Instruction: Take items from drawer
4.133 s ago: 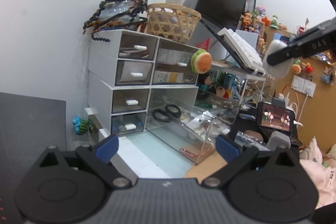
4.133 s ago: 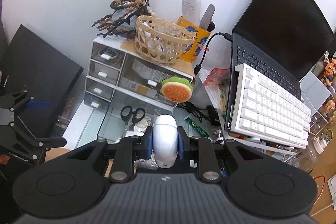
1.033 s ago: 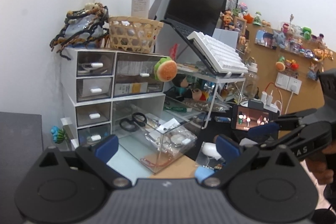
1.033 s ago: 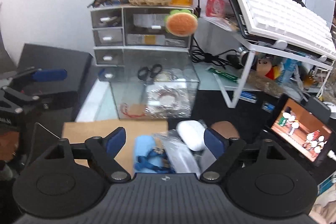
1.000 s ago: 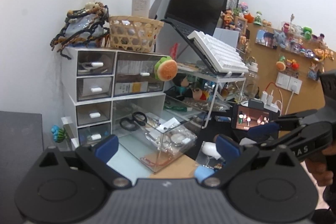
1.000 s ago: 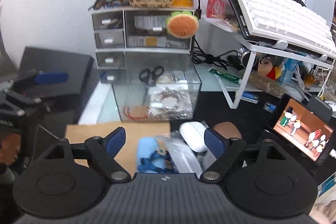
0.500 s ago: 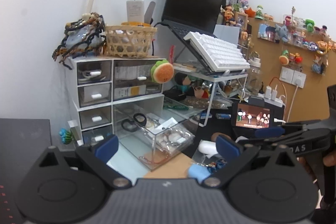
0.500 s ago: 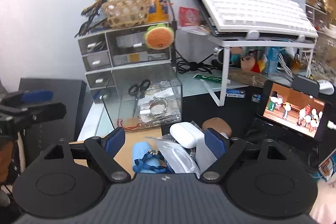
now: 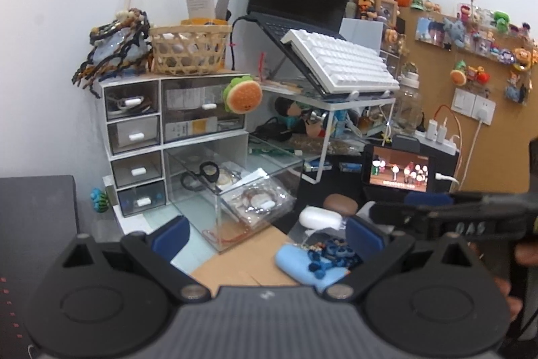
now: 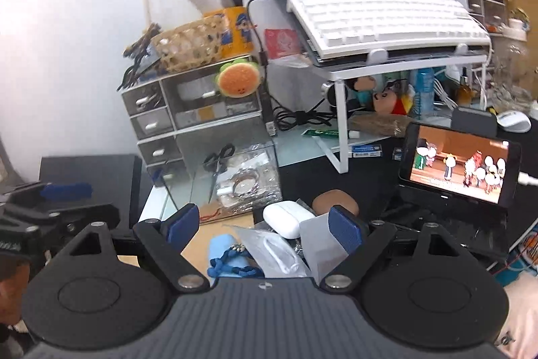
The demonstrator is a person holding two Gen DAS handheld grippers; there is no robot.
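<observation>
The clear acrylic drawer (image 9: 235,190), pulled out of the white organiser (image 9: 134,123), holds black scissors (image 9: 201,174) and packets. Right of it, the glossy white oval case (image 10: 285,219), clamped in the right gripper (image 10: 265,229) seconds ago, now lies on the desk pile. Both grippers' jaws gape wide, empty; the left gripper (image 9: 265,236) hovers.

Plain white wall (image 9: 67,5) behind the table (image 10: 370,167), evenly lit, no window in view. To the right a cork-brown pinboard wall (image 9: 437,83) carries small figures, photos, a white light switch (image 9: 462,101) and a socket (image 9: 484,111) with a plug in it. A white wire riser shelf (image 9: 336,105) stands on the dark table surface; a black slab (image 9: 33,207) fills the lower left corner.
</observation>
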